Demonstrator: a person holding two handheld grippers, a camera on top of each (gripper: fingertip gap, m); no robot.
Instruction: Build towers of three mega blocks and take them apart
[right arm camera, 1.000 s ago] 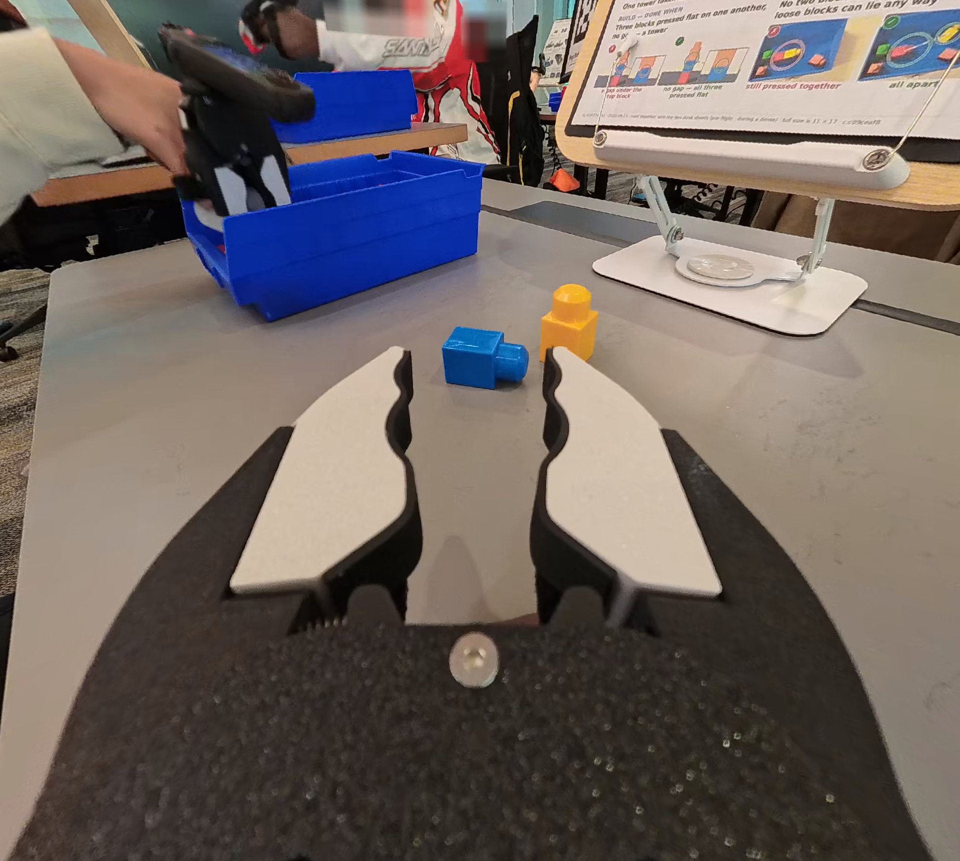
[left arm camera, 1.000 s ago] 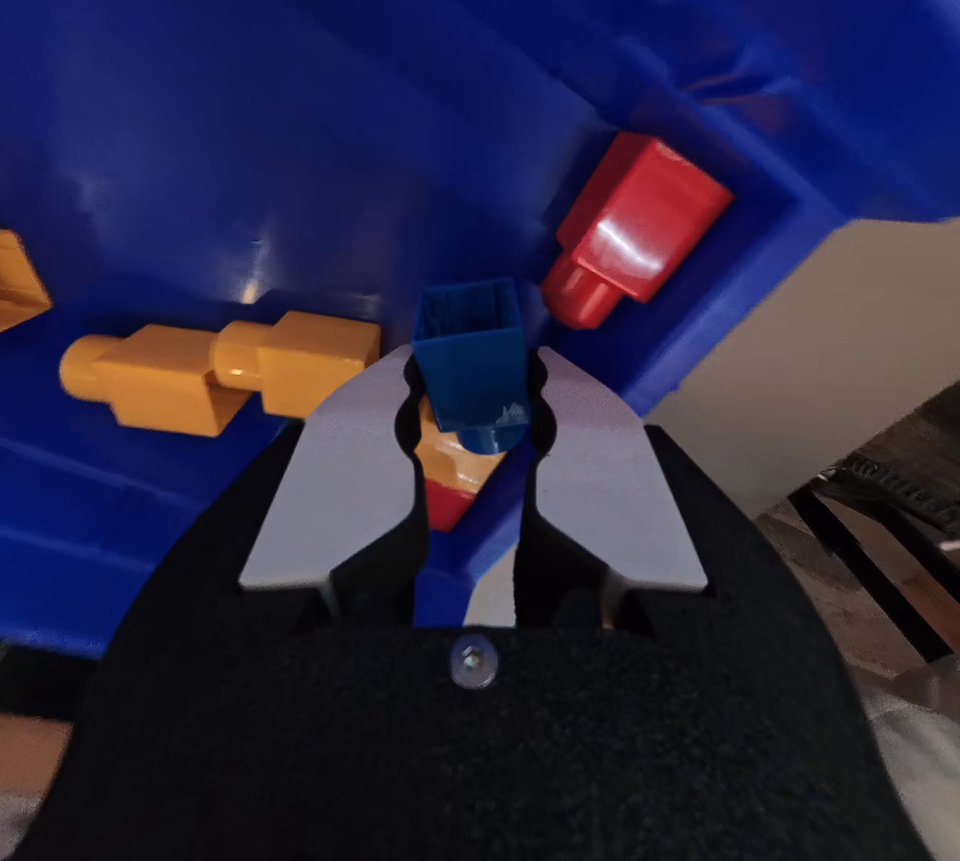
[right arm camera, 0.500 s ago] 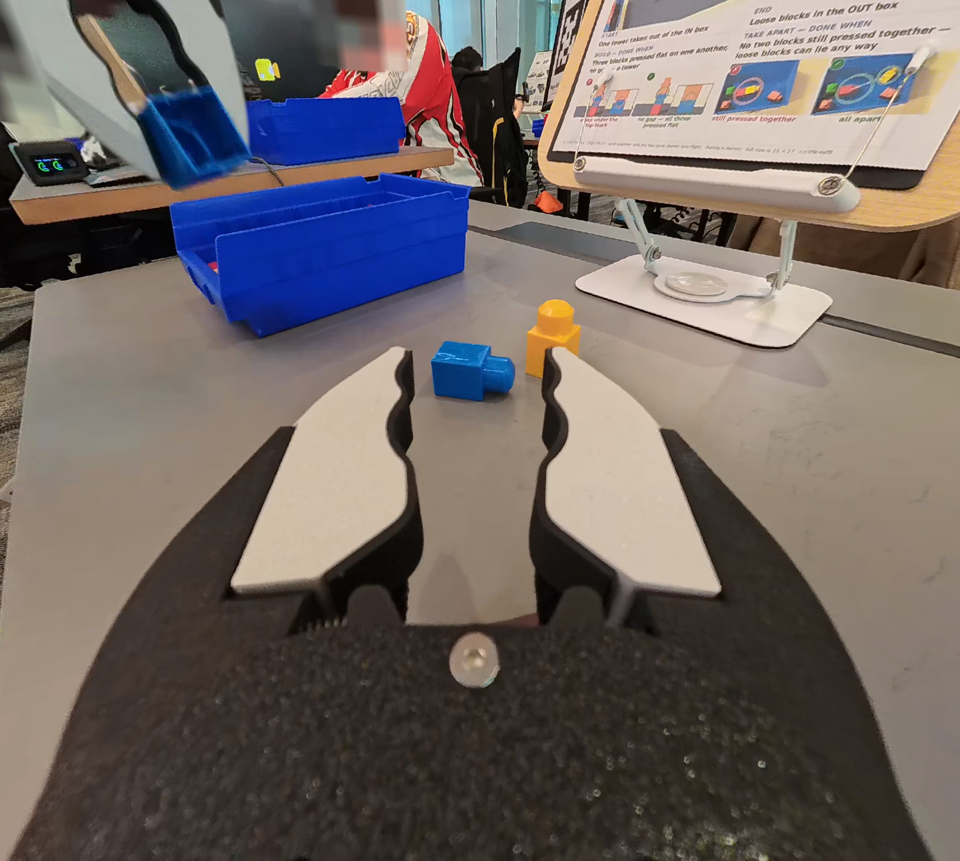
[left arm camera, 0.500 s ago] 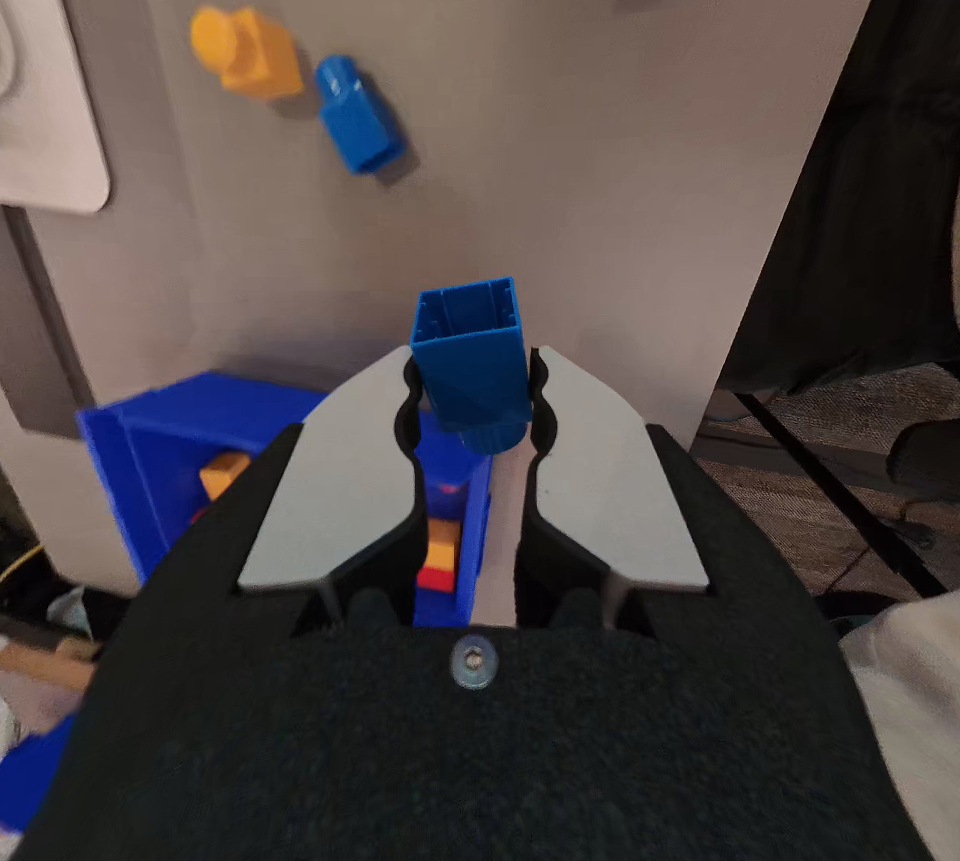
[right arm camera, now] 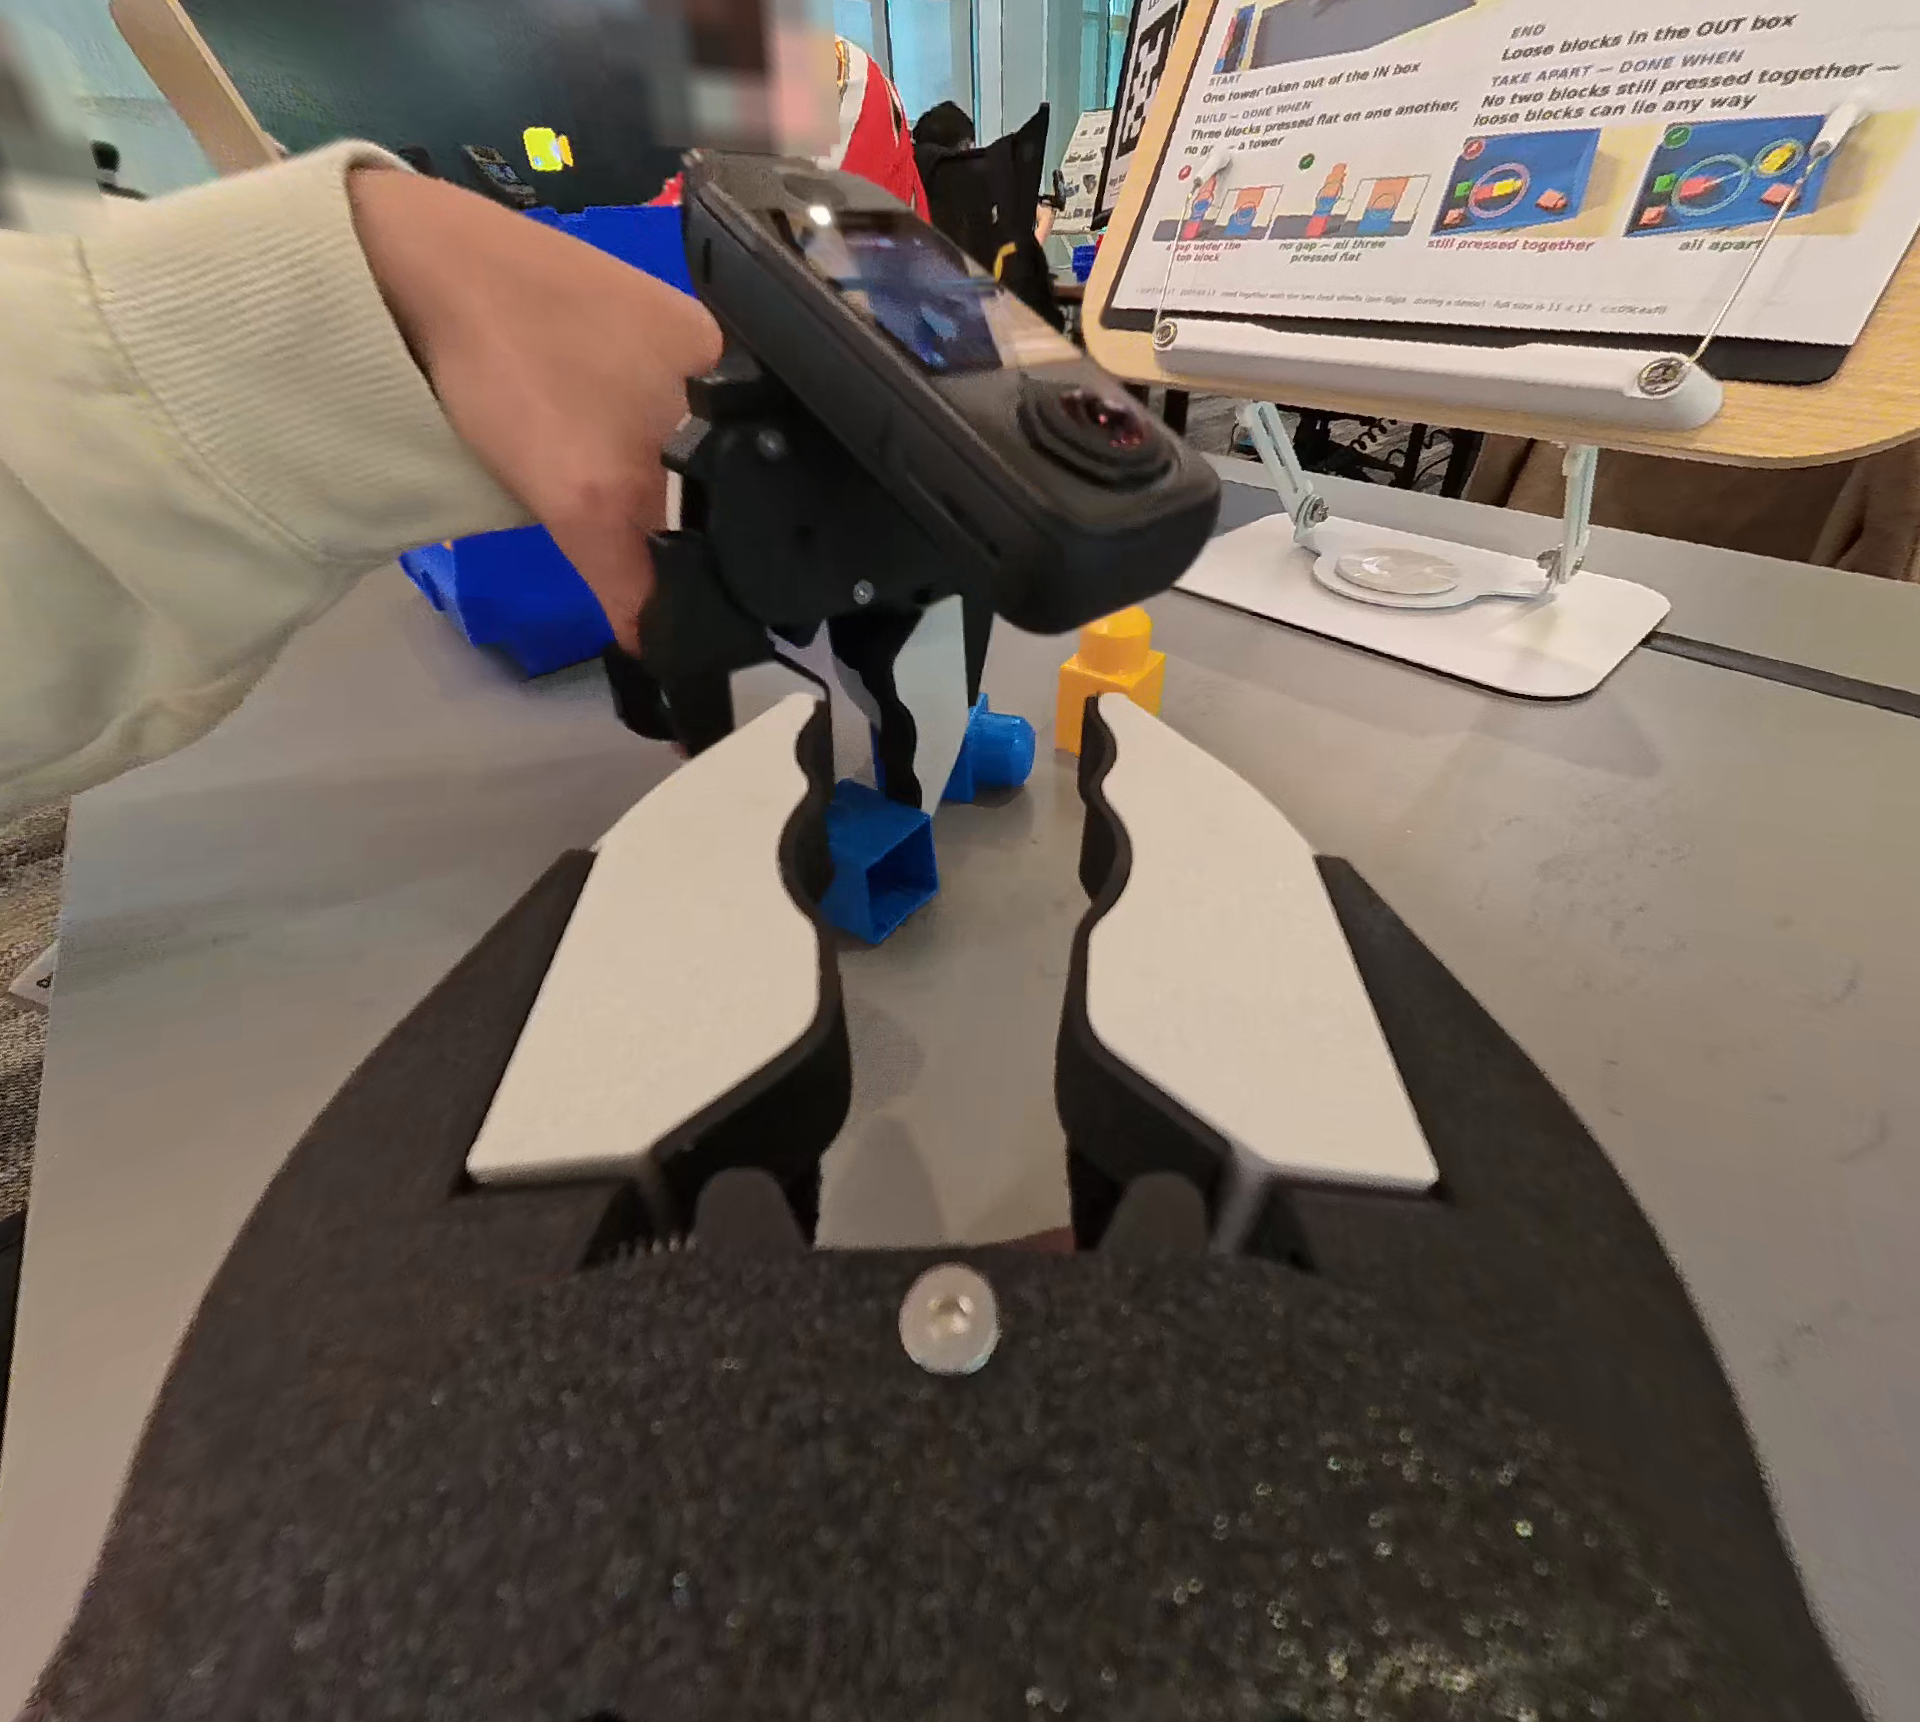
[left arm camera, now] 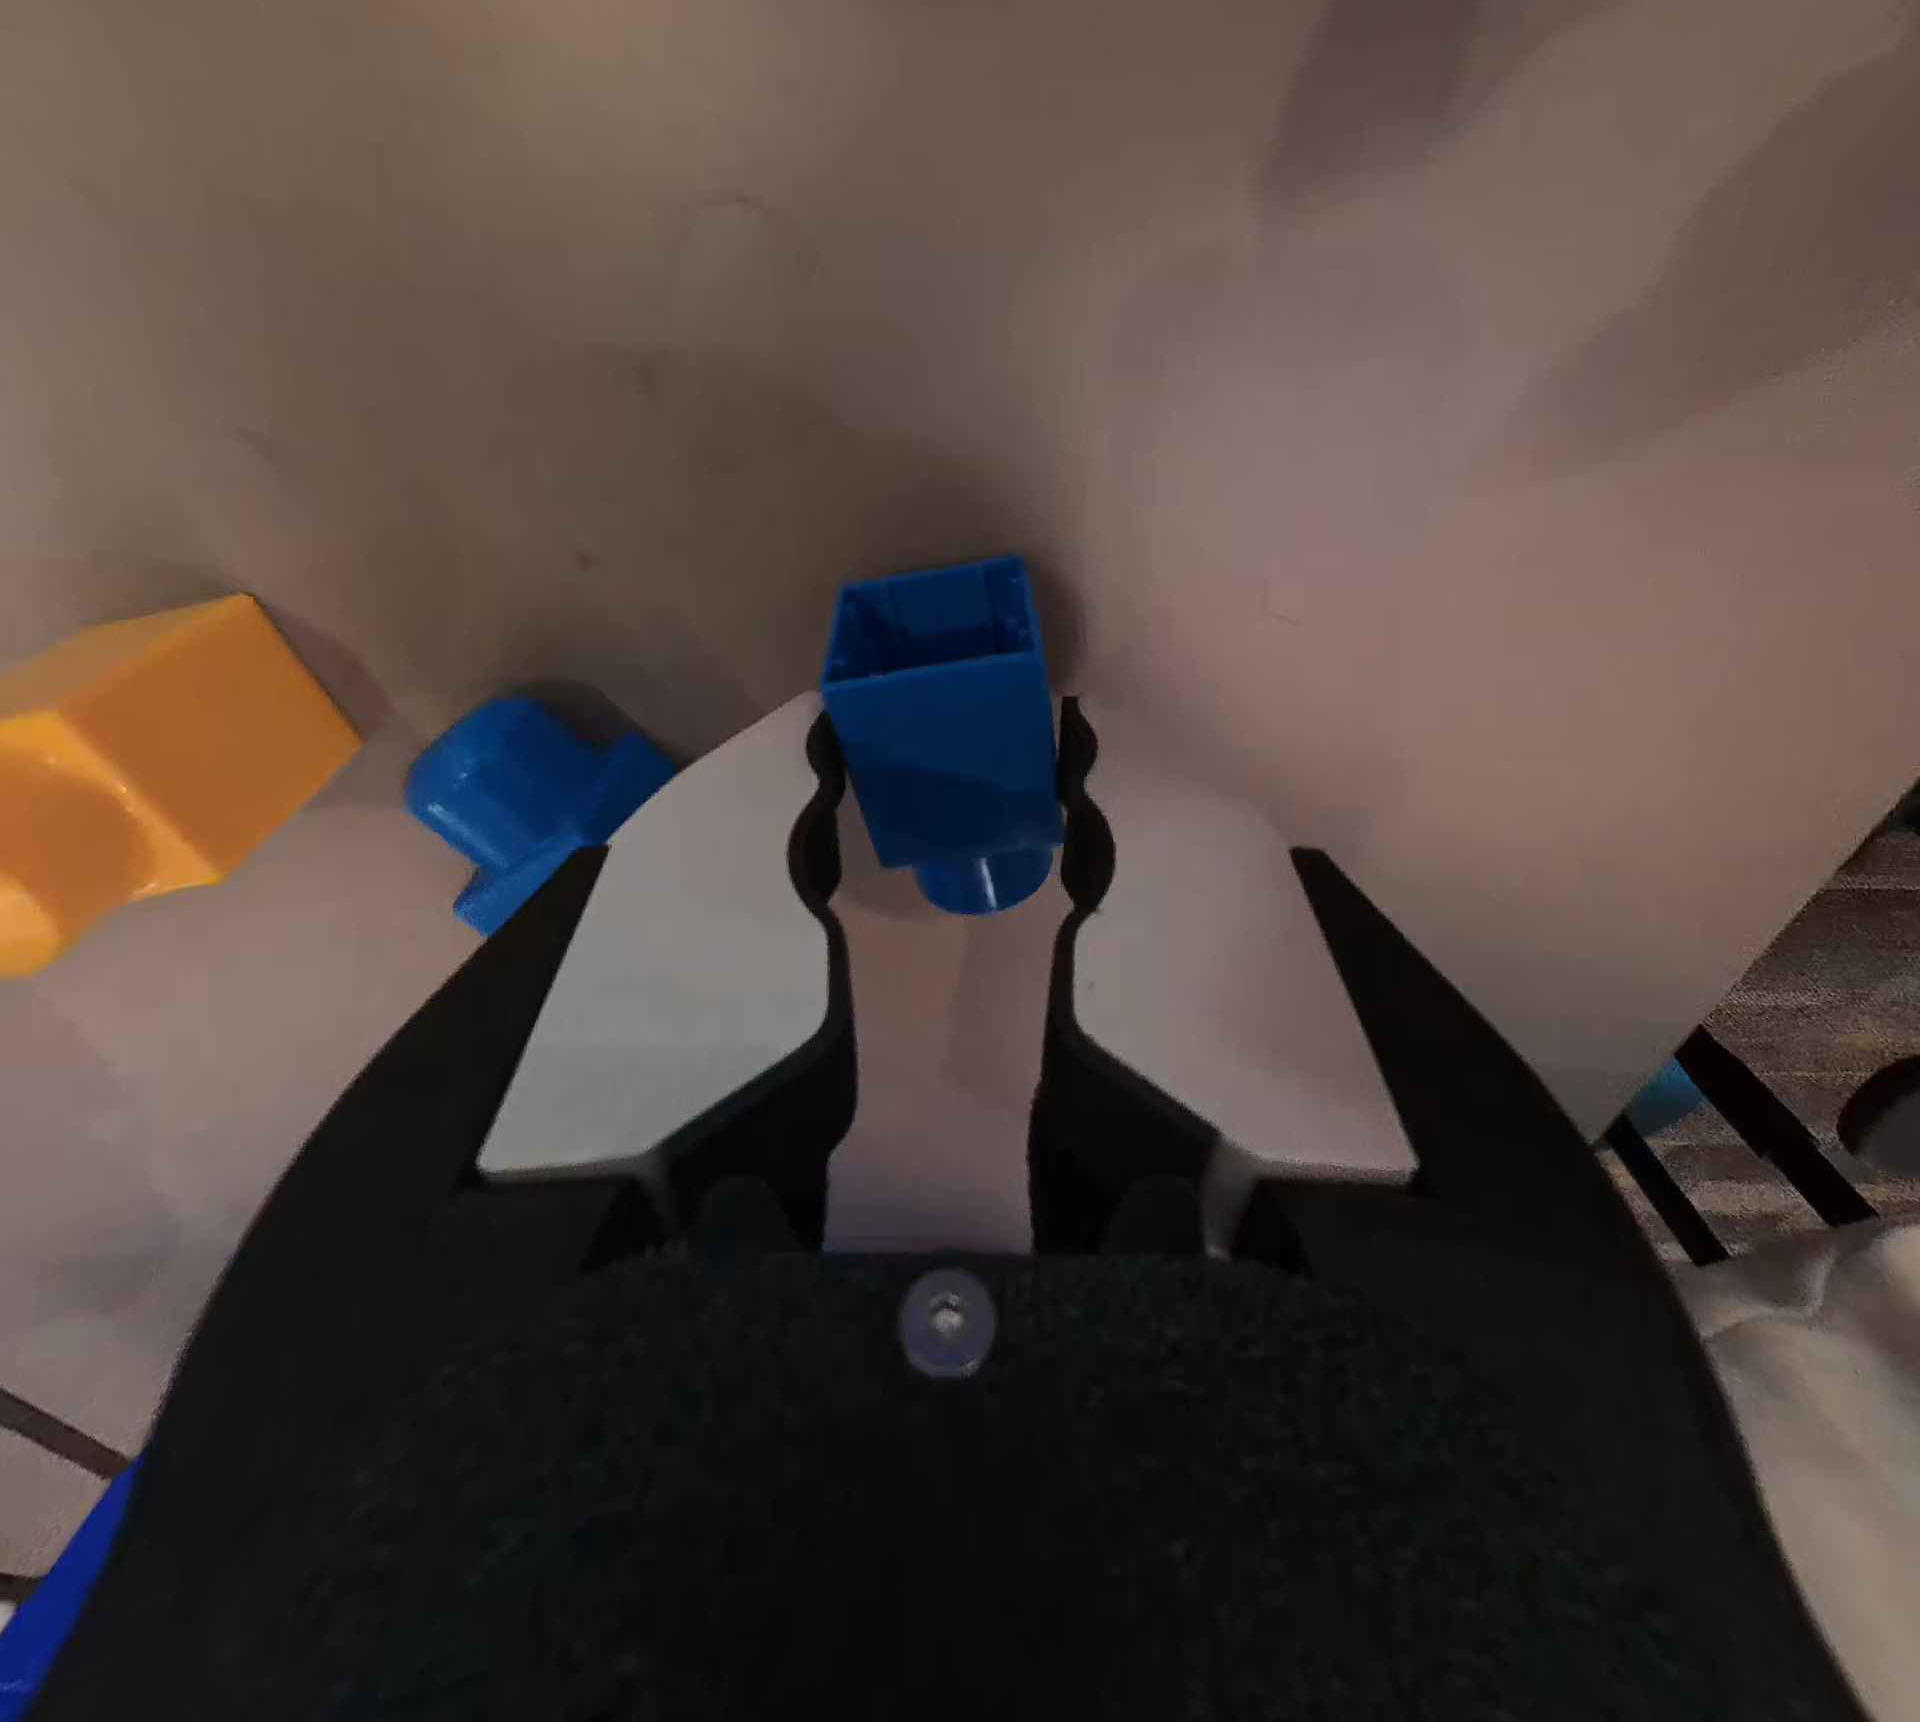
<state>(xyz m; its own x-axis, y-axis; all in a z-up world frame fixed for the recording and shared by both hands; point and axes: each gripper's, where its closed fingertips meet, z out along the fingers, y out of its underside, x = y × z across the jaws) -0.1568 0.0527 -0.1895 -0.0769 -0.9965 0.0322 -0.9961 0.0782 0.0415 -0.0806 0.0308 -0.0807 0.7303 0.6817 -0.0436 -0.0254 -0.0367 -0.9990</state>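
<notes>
**Left gripper pinching a blue block low over the table; right gripper spread behind it**

Left wrist view. The left gripper [left arm camera: 940, 799] pinches a blue block [left arm camera: 940, 737] between its two fingers [left arm camera: 707, 893], both dark pads pressed against the block's side walls. The block's hollow underside faces away from the camera, toward 12 o'clock; its stud points back toward 6 o'clock. Beneath it lies the grey table [left arm camera: 1351, 425], blurred. At 9 o'clock from the held block a second blue block [left arm camera: 509, 789] lies on its side, partly covered by the left finger. Farther toward 9 o'clock, at the frame edge, stands an orange block [left arm camera: 156, 758].

Right wrist view. The right gripper [right arm camera: 945, 799] is spread, with only bare table showing between its pads. At 12 o'clock from its fingertips the left gripper [right arm camera: 883, 758], in a person's hand [right arm camera: 551, 425] with a cream sleeve [right arm camera: 187, 446], points down with the blue block [right arm camera: 878, 872] at its tips, at or just above the table [right arm camera: 1558, 945]. The second blue block [right arm camera: 997, 747] lies just behind, its stud toward 3 o'clock. The orange block [right arm camera: 1107, 675] stands upright at 1 o'clock, stud up. A blue bin [right arm camera: 520, 592] sits at 10 o'clock, largely hidden by the hand. An instruction board on a white stand [right arm camera: 1455, 612] occupies 2 o'clock.
</notes>
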